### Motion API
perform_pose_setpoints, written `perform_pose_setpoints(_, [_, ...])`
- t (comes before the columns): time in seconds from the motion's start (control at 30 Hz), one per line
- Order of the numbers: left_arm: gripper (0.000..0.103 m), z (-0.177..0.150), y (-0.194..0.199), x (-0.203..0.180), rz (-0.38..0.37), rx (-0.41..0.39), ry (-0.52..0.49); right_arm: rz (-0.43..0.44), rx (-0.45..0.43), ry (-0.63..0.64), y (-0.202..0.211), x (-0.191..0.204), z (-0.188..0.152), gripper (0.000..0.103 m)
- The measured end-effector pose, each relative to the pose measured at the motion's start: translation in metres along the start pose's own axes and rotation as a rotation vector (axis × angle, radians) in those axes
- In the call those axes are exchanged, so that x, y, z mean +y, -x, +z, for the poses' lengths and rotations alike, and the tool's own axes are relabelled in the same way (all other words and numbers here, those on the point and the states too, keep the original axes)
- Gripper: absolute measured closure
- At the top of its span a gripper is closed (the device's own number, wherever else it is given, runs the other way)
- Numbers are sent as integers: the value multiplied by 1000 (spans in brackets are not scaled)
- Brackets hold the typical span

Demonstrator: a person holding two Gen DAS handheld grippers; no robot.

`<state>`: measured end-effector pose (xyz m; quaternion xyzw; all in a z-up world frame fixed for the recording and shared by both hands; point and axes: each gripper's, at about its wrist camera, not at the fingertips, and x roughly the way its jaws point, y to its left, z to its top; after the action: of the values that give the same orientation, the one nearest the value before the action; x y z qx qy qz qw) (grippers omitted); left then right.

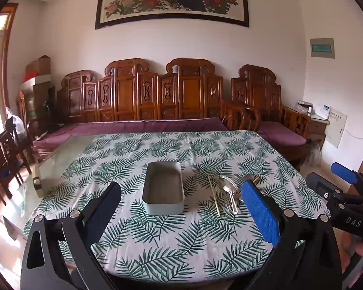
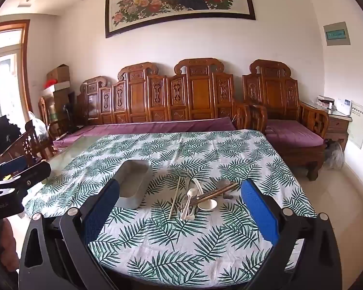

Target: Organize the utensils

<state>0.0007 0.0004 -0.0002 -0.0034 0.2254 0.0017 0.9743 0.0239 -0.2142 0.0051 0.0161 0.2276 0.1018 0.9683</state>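
Note:
An empty grey rectangular box (image 1: pixel 163 188) (image 2: pixel 133 186) sits on the leaf-patterned tablecloth (image 1: pixel 181 241). To its right is a pile of utensils (image 1: pixel 230 194) (image 2: pixel 200 198): white spoons (image 2: pixel 190 199), a metal spoon (image 2: pixel 223 184), brown chopsticks (image 2: pixel 217 192) and a pale chopstick (image 2: pixel 174 200). My left gripper (image 1: pixel 181 185) hovers over the near table edge, facing the box, open and empty. My right gripper (image 2: pixel 181 184) hovers facing the utensil pile, also open and empty. Each gripper shows at the edge of the other's view: the right gripper (image 1: pixel 331 178), the left gripper (image 2: pixel 19 171).
A carved wooden sofa (image 1: pixel 157 96) with purple cushions runs behind the table's far edge. Wooden chairs (image 1: pixel 7 154) stand at the left. A matching armchair (image 2: pixel 278 111) and a small cabinet (image 2: pixel 336 123) are at the right. Bare glass tabletop (image 1: pixel 60 159) shows left of the cloth.

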Motion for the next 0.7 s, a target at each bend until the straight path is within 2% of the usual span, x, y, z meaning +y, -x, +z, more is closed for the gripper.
perform_pose_setpoints(0.7, [6,-3,2,-3,-6,-11,-1,2,-6,-2,0,2,1,3])
